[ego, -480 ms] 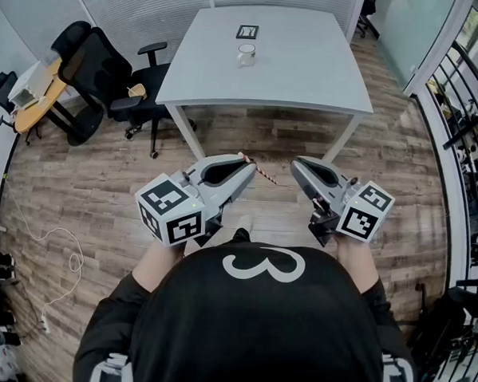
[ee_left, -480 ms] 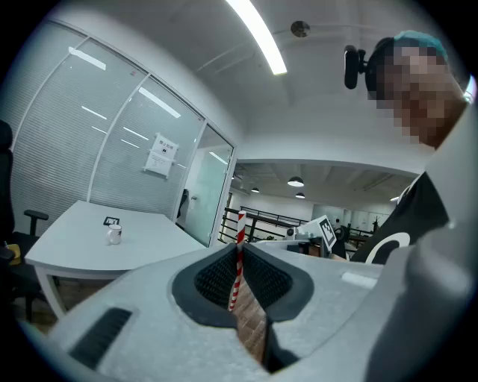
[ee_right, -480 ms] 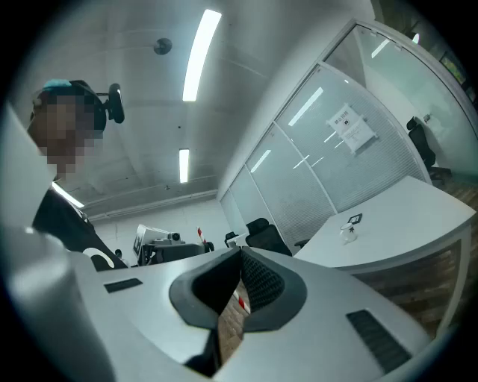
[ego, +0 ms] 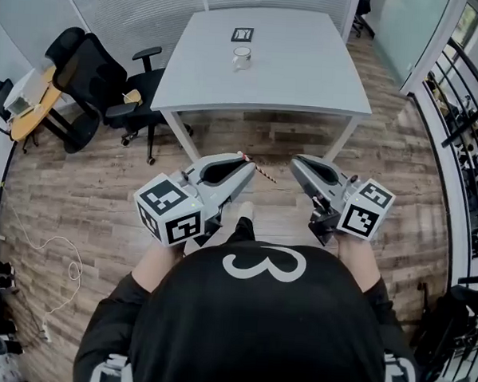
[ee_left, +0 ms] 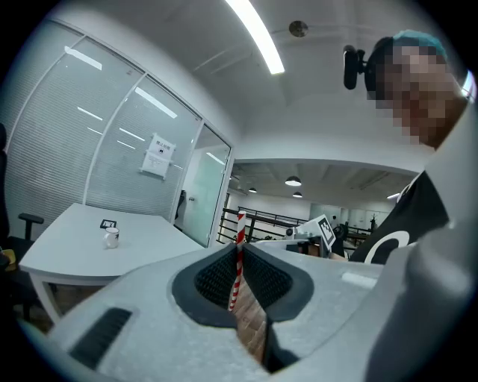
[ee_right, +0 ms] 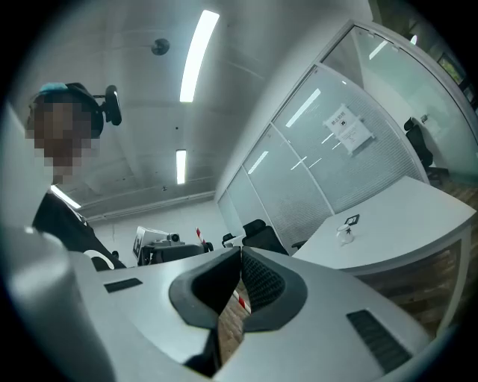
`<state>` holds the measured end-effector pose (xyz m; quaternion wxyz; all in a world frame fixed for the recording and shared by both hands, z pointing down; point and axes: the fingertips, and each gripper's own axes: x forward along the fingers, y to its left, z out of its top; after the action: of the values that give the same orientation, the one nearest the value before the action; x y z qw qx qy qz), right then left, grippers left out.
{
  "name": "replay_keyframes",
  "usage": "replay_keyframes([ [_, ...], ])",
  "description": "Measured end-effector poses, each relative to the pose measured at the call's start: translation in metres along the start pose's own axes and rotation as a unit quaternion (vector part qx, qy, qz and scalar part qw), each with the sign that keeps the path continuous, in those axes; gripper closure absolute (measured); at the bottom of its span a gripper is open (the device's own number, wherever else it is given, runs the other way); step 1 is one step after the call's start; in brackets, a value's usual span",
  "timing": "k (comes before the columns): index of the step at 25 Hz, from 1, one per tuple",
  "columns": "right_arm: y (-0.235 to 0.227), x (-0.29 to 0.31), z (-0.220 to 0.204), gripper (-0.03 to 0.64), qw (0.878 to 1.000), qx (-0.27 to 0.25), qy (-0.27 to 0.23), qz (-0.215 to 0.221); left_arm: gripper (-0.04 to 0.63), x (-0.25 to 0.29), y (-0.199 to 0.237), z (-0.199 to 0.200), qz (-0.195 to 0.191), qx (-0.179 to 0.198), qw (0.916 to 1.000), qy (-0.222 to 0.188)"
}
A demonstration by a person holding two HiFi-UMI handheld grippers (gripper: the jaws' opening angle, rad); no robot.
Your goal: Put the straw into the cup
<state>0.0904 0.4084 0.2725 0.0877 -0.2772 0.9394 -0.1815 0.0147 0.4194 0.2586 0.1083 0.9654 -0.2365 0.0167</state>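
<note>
A red-and-white striped straw (ego: 261, 171) sticks out to the right from my left gripper (ego: 247, 164), which is shut on it. In the left gripper view the straw (ee_left: 237, 268) stands upright between the dark pads of the left gripper (ee_left: 240, 245). The cup (ego: 242, 57), a small clear mug, stands on the far part of the white table (ego: 309, 78), well ahead of both grippers; it also shows as the cup (ee_left: 111, 237) and the cup (ee_right: 345, 235). My right gripper (ego: 296, 163) is level beside the left one, and the right gripper (ee_right: 240, 251) is shut with nothing in it.
A black-and-white marker card (ego: 242, 35) lies on the table just behind the cup. Black office chairs (ego: 93, 75) stand left of the table, and a railing (ego: 467, 102) runs along the right. Wooden floor (ego: 88, 178) lies between me and the table.
</note>
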Motion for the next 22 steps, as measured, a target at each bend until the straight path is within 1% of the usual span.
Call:
replay_keyframes([
  [7,-0.022,0.017,0.003,0.601,1.0,-0.002,-0.006,-0.004,0.56,0.009,0.029,-0.002,-0.004,-0.003,1.0,-0.006],
  [14,-0.049,0.041,0.01,0.601,1.0,-0.004,0.002,-0.009,0.56,0.022,0.063,0.002,-0.002,-0.015,0.9998,-0.013],
  [22,-0.102,0.086,0.022,0.601,1.0,0.013,0.014,-0.02,0.56,0.045,0.131,0.014,-0.002,-0.037,0.9993,-0.008],
])
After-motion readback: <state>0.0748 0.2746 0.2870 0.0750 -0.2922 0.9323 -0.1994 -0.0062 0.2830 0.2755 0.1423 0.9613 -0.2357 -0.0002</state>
